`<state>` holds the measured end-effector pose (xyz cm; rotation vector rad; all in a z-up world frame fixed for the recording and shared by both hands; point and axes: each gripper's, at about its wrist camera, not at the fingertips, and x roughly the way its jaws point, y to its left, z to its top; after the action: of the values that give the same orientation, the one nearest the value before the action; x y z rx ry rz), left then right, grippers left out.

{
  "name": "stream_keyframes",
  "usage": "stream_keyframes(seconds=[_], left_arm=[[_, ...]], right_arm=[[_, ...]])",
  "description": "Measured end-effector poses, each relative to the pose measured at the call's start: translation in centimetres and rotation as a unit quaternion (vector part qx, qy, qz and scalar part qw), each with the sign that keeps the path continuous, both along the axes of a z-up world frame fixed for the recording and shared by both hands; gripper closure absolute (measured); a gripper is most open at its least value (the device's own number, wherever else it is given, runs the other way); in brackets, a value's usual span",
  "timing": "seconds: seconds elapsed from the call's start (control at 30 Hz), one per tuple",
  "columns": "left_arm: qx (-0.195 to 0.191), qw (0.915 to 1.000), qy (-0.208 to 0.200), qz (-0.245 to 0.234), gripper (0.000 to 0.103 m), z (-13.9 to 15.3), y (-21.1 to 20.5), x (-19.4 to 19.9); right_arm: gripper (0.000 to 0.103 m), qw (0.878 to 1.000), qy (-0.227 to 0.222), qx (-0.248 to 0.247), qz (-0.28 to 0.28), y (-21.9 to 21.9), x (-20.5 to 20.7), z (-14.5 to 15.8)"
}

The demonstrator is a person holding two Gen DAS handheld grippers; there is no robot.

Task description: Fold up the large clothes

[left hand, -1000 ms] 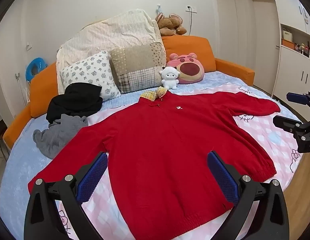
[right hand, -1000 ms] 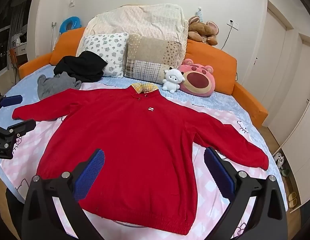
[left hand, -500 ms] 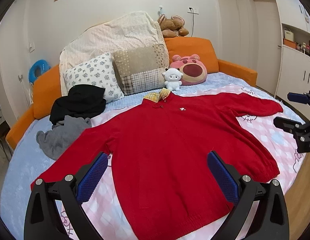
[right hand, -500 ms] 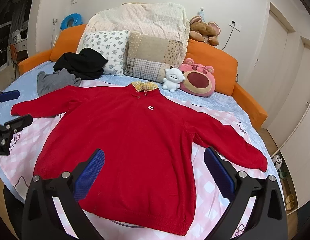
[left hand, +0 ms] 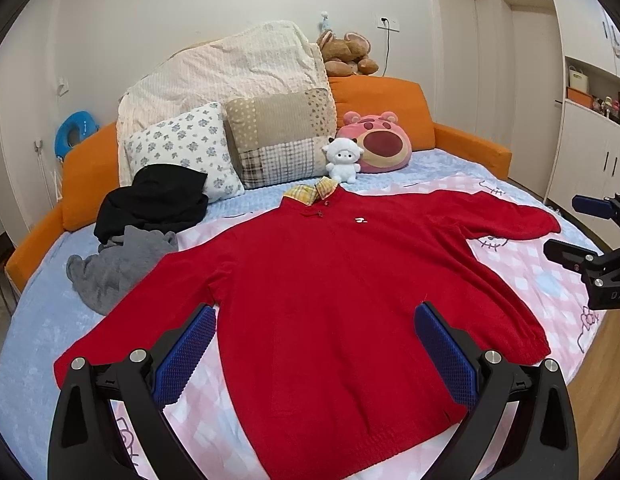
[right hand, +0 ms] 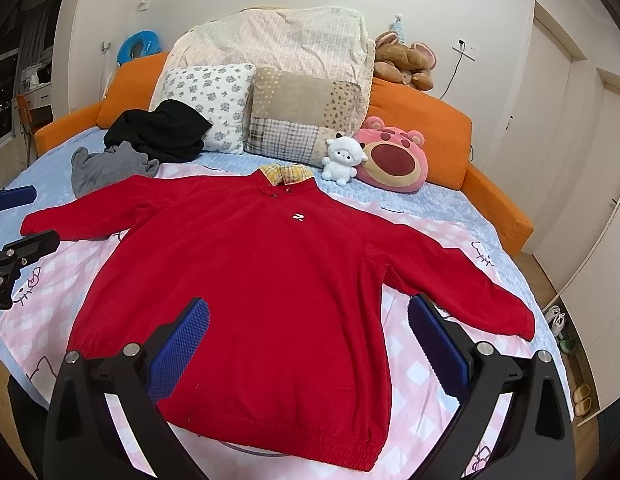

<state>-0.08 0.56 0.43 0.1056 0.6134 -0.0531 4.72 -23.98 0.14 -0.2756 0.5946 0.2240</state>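
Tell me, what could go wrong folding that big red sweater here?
The red sweater hangs its hem near the bed's edge, so a tug could slide it off. The white plush lamb sits by the collar and might topple if the fabric is flipped upward. Both the left gripper and right gripper are open, holding nothing yet.

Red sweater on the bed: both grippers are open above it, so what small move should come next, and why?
Probably lower the left gripper to the left sleeve cuff and close on it. The red sweater lies flat, front up, sleeves spread, nothing folded, and both grippers, including the right gripper, hold nothing.
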Motion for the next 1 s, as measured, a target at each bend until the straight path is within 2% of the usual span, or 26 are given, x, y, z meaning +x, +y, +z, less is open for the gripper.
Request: stream_keyframes(seconds=[0.37, 1.0], left_arm=[[-0.002, 1.0, 0.0, 0.001, 0.002, 0.0, 0.0, -0.2], [-0.01, 0.9998, -0.018, 0.003, 0.002, 0.4, -0.3, -0.5]], right_arm=[[0.005, 1.0, 0.002, -0.002, 0.004, 0.1, 0.3, -0.1], [0.005, 1.0, -0.025, 0.011, 0.013, 0.8, -0.7, 1.2]])
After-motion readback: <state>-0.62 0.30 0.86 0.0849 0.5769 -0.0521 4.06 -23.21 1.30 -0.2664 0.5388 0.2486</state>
